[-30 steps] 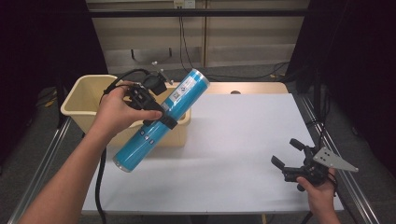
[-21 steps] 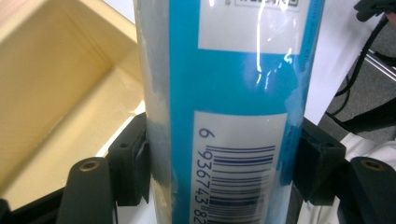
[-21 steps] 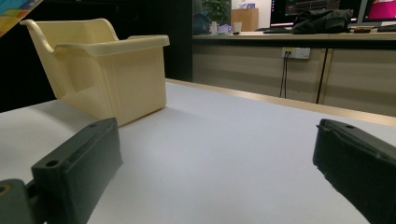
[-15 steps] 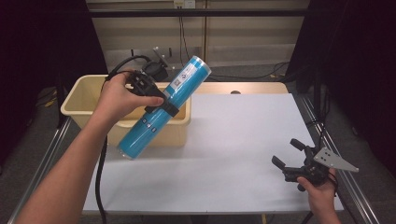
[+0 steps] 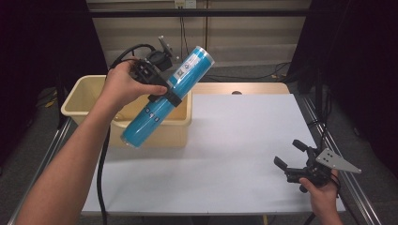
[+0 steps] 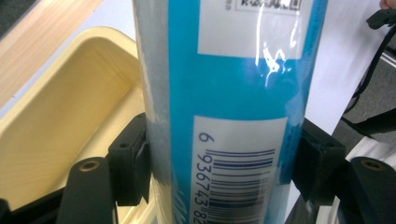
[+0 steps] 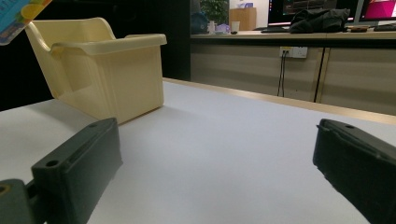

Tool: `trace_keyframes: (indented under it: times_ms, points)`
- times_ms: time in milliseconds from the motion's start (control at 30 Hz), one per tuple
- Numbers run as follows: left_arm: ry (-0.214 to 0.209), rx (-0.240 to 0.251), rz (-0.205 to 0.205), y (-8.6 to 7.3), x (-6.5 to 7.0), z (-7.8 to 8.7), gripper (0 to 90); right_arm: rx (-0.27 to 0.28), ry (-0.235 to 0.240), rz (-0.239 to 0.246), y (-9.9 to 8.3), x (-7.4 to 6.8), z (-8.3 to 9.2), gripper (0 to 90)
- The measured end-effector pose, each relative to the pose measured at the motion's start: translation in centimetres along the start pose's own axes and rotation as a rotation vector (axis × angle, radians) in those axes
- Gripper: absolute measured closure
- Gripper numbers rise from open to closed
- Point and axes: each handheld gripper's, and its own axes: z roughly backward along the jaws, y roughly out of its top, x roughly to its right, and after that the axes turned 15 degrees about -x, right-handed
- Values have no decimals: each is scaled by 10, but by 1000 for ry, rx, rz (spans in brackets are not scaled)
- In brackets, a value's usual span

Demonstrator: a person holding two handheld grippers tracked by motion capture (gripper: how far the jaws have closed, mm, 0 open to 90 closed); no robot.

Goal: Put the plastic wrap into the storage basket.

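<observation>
Left gripper (image 5: 162, 91) now higher over the bin's (image 5: 80, 91) front rim, pinching the tilted blue can (image 5: 159, 103); right gripper (image 5: 295, 159) spread near the table's (image 5: 234, 140) right front corner.

Cream plastic bin (image 5: 176, 129) on counter (image 5: 244, 140), at far left corner, part overhanging white surface edge; inside looks empty where visible (image 6: 70, 116). Counter top white, with wooden strip (image 5: 244, 88) along far edge. Metal rails (image 5: 47, 154) run along both sides of counter. Beyond counter: pale wall panel with socket (image 7: 292, 51) and dangling cables (image 5: 206, 33). Behind it, desk with monitors (image 7: 378, 9), dark bag (image 7: 322, 18), potted plant (image 7: 212, 9).
</observation>
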Motion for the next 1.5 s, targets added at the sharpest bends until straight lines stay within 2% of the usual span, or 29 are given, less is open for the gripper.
trace_keyframes:
  times_ms: [333, 400, 500, 700, 733, 767, 833, 1000, 1067, 1333, 1500]
  points:
    - [21, -5, -11, 11, -7, 3, 322, -1, 0, -3, 0, 0, 0, 7]
    - [19, -11, -25, 13, -10, 4, 322, -2, 1, -4, -1, 0, 0, 7]
    - [17, -20, -20, 17, -13, 4, 322, -3, -1, -4, -1, 1, 0, 7]
    - [42, -25, -38, 24, -18, 5, 322, -2, -2, -5, -1, 1, 0, 7]
    - [46, -31, -52, 26, -19, 5, 322, -2, -2, -5, -1, 1, 0, 7]
    - [46, -29, -45, 27, -19, 5, 322, -1, -1, -6, -1, 1, 0, 7]
    - [59, -33, -60, 29, -21, 6, 322, -3, -1, -7, -1, 1, 0, 7]
    - [104, -50, -99, 35, -24, 5, 322, -2, 0, -12, -2, 1, 1, 7]
    - [100, -53, -94, 36, -25, 5, 322, -1, 0, -11, -2, 1, 1, 7]
    - [131, -51, -138, 40, -30, 1, 322, -4, 1, -9, -2, 1, 0, 7]
    - [139, -57, -123, 42, -33, -5, 322, -5, 3, -9, -2, 1, 0, 7]
